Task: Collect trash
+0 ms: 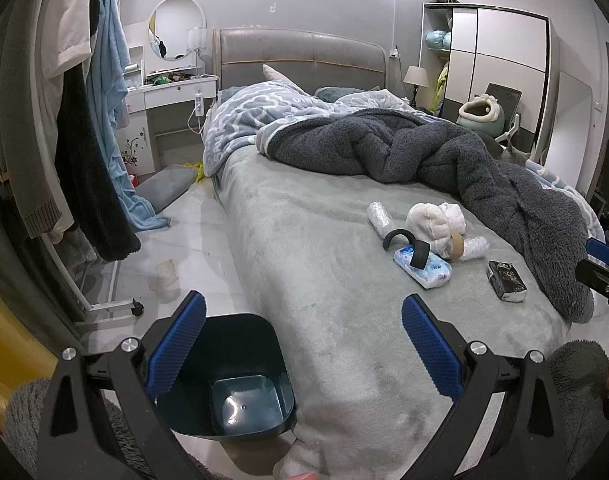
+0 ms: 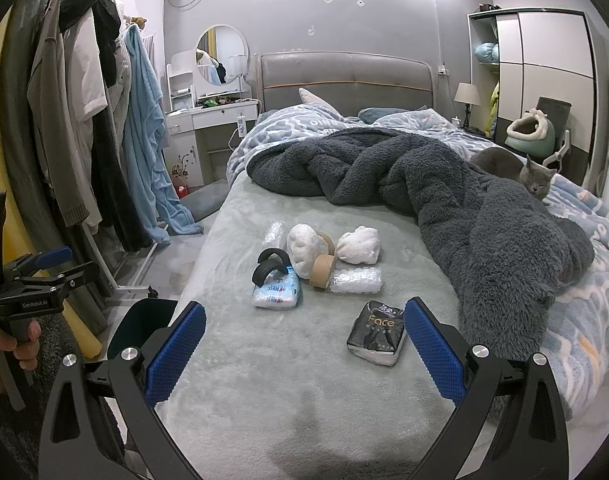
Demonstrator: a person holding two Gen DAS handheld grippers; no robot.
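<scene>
While both claws stand wide and hold nothing, the left gripper [image 1: 303, 344] hangs over the dark blue bin [image 1: 240, 376] beside the bed [image 1: 304, 240]; only the right gripper [image 2: 304, 350] sees the grey cat [image 2: 536, 178]. Near it lies a black tissue pack [image 2: 378, 332], crumpled, beyond it white wads [image 2: 304, 250].

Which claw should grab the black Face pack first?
Probably the right claw: it is open, and the black Face pack lies on the bed just beside its right finger. The left claw, also open, hangs nearer the bin.
</scene>
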